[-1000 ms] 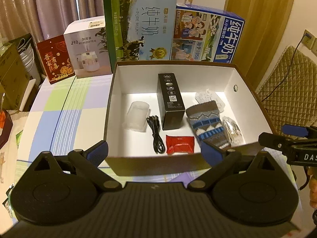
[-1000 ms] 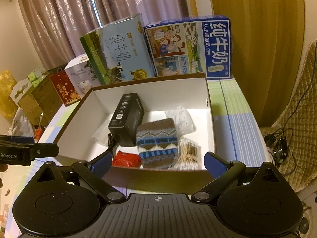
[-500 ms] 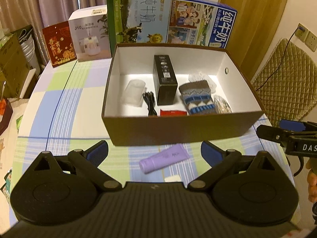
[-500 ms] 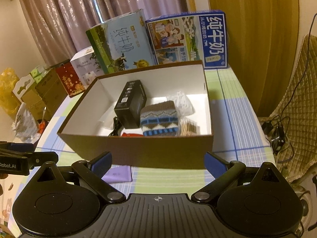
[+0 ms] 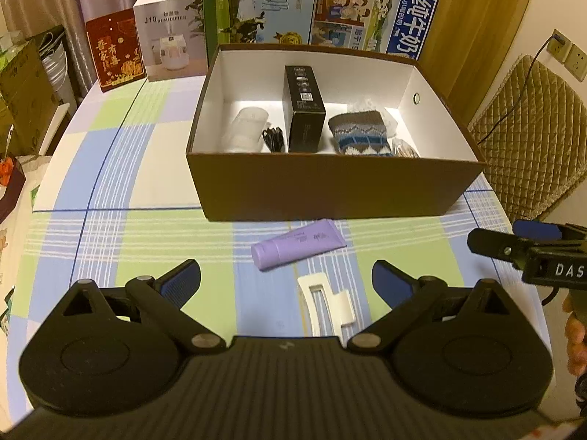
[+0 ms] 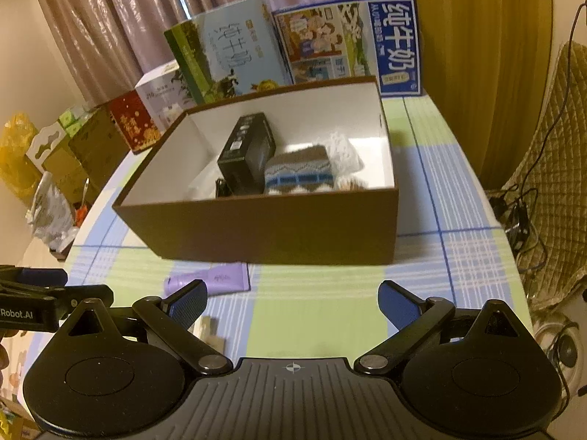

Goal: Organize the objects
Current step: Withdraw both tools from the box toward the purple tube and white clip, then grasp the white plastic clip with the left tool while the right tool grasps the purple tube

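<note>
In the left wrist view the left gripper [image 5: 286, 278] fills the bottom of the frame with its jaws spread wide and nothing between them. A white hair clip [image 5: 326, 304] lies on the checked tablecloth [image 5: 110, 190] in the gap between the blue pads, touching neither. Just above it, near the frame's centre, a purple tube [image 5: 299, 244] lies tilted, close in front of the brown box [image 5: 330, 190].

The box stands open in the upper middle of the frame. Inside, from left to right, are a clear plastic case [image 5: 245, 134], a coiled black cable [image 5: 274, 138], a black carton [image 5: 303, 108] and a knitted sock [image 5: 361, 137].

In the right wrist view the right gripper [image 6: 292, 302] is also wide open and empty, low over the cloth in front of the box. The purple tube shows at lower left, just above its left finger. In the left wrist view this gripper enters at the right edge, held by a hand [image 5: 576, 341].
</note>
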Demonstrator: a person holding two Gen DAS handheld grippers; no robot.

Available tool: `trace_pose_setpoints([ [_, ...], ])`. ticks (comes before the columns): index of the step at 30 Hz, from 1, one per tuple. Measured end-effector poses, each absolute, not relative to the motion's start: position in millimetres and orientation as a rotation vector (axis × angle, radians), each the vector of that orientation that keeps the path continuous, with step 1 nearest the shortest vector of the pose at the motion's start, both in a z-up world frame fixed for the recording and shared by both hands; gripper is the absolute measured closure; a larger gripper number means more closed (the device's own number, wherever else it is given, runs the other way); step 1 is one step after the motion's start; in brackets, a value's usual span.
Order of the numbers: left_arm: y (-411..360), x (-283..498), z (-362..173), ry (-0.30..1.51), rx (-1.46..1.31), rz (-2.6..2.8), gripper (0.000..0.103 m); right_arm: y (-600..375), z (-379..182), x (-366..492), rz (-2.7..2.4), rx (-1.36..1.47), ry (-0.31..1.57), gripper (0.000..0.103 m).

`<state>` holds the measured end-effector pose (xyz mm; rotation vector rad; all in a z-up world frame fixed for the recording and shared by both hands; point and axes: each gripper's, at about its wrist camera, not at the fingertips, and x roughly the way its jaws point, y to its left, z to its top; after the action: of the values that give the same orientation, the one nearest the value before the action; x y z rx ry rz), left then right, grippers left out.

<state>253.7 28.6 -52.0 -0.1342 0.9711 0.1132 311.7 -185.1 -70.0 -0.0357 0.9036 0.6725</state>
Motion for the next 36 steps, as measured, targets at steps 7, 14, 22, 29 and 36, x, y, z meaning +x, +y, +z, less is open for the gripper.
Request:
trace_pose_setpoints([
  [7, 23.6, 250.9, -63.8, 0.994, -0.143, 0.111, 0.005, -184.3, -87.8, 306.9, 0.663, -0.053, 0.956, 0.006],
  [14, 19.5, 251.6, -95.1, 1.052, -0.172, 0.095, 0.005, -186.3, -112.0, 306.3, 0.634, -0.074, 1.011, 0.006],
  [22, 11.8, 260.6, -125.2, 1.073, -0.192, 0.066, 0.010, -190.4, -126.9, 314.8, 0.595, -0.072, 1.047, 0.006],
  [29, 2.0, 275.8, -148.8, 1.101, -0.163, 0.049, 0.029, -194.8, -134.9, 321.4, 0.569, -0.060, 1.071, 0.006],
  [36, -0.7, 285.9, -163.0, 1.121, -0.154, 0.046, 0.041, -196.2, -140.0, 325.6, 0.550, -0.051, 1.086, 0.006],
])
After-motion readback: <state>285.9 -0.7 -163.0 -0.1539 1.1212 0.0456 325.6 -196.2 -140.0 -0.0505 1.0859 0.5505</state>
